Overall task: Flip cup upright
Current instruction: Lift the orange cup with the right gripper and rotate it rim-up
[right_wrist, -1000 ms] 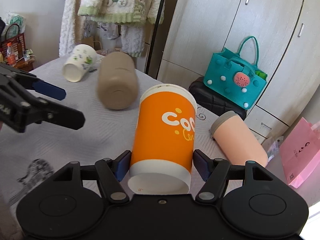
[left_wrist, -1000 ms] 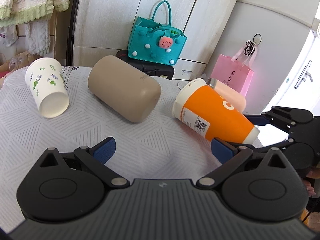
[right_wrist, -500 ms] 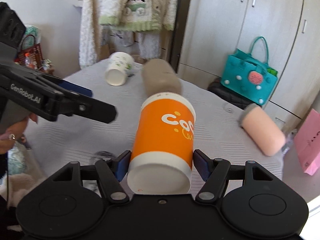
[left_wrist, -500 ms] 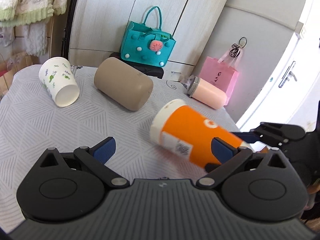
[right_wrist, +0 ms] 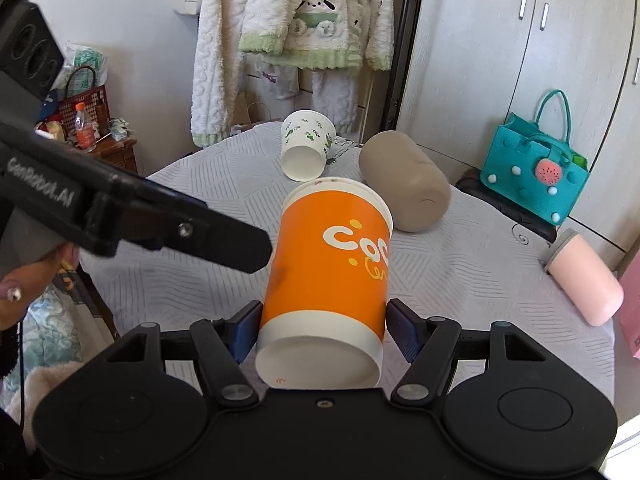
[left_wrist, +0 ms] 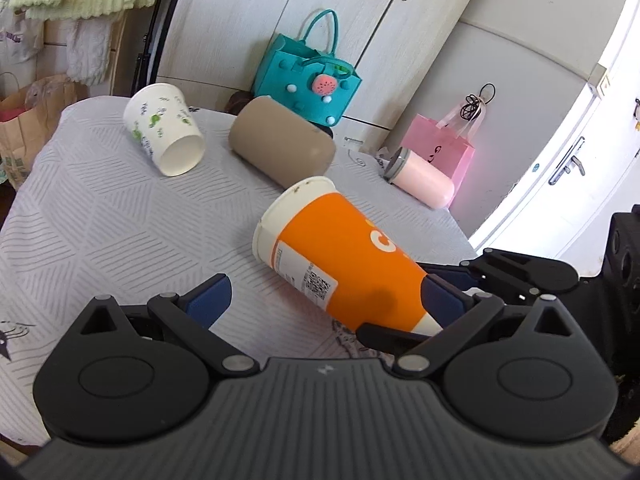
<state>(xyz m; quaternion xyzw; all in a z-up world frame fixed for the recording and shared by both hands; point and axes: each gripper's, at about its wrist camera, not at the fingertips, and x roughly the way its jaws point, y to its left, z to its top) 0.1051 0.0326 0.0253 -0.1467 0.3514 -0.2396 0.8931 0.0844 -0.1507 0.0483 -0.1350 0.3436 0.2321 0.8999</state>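
The right gripper [right_wrist: 322, 330] pinches the orange cup [right_wrist: 332, 264] near its base, a blue pad against each side. The cup is tilted, base toward the camera and its wide rim pointing away over the table [right_wrist: 460, 264]. From the left wrist view the cup [left_wrist: 340, 256] slants with its white rim [left_wrist: 296, 208] highest and to the left; its base is hidden behind the right gripper's fingers [left_wrist: 444, 294]. Whether any part of the cup touches the cloth is hard to judge, though it appears lifted clear.

The left gripper [left_wrist: 326, 296] is spread wide with nothing between its pads [left_wrist: 210, 300]. Its right pad overlaps the cup's lower end in the picture, so contact there cannot be told. In the right wrist view only one dark finger of it [right_wrist: 200, 236] shows, crossing in front of the cup's left side, with part of a hand [right_wrist: 24, 280] at the frame edge.

Farther back lie a white cup [left_wrist: 164, 132] with green prints, a tan tumbler [left_wrist: 280, 146] just beside it, and, well apart at the table's right edge, a pink tumbler [left_wrist: 424, 180]. All three lie on their sides. A teal bag [left_wrist: 308, 80] stands behind the table, its bottom hidden by the tan tumbler. A pink bag [left_wrist: 444, 140] hangs by the cabinet; in the right wrist view it is cut off at the frame edge.
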